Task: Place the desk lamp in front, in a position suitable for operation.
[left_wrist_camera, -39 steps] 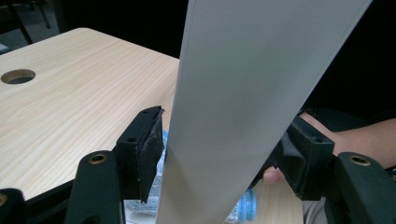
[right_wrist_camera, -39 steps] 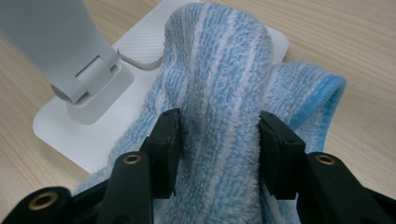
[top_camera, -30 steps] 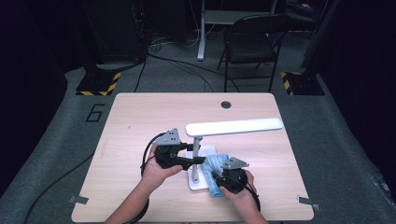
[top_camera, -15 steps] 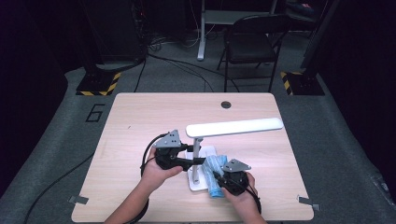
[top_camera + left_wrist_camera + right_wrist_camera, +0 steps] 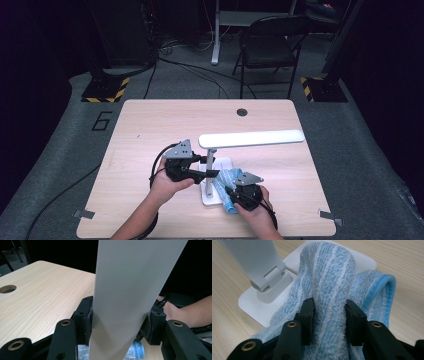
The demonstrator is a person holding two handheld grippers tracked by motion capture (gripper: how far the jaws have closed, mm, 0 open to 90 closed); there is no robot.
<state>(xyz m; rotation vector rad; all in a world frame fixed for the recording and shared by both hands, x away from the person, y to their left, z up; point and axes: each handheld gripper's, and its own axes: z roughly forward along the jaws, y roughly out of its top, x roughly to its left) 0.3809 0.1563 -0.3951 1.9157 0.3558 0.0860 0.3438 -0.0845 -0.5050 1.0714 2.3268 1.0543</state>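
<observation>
The lamp's white upright [image 5: 125, 297] is clamped between the jaws of the left gripper [image 5: 120, 325] at frame centre. A fold of blue striped cloth [image 5: 332, 290] is pinched by the right gripper [image 5: 329, 315]; the cloth is draped over the lamp base [image 5: 257, 307], low centre on the table [image 5: 150, 130].

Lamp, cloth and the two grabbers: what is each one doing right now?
Lamp: standing upright on its white base, head level over the table.
Lamp post: clamped between the left gripper's jaws.
Blue cloth: bunched up, lying on the lamp base.
Left gripper: shut on the lamp post.
Right gripper: shut on the blue cloth.
Folding chair: unfolded, beyond the table.
</observation>
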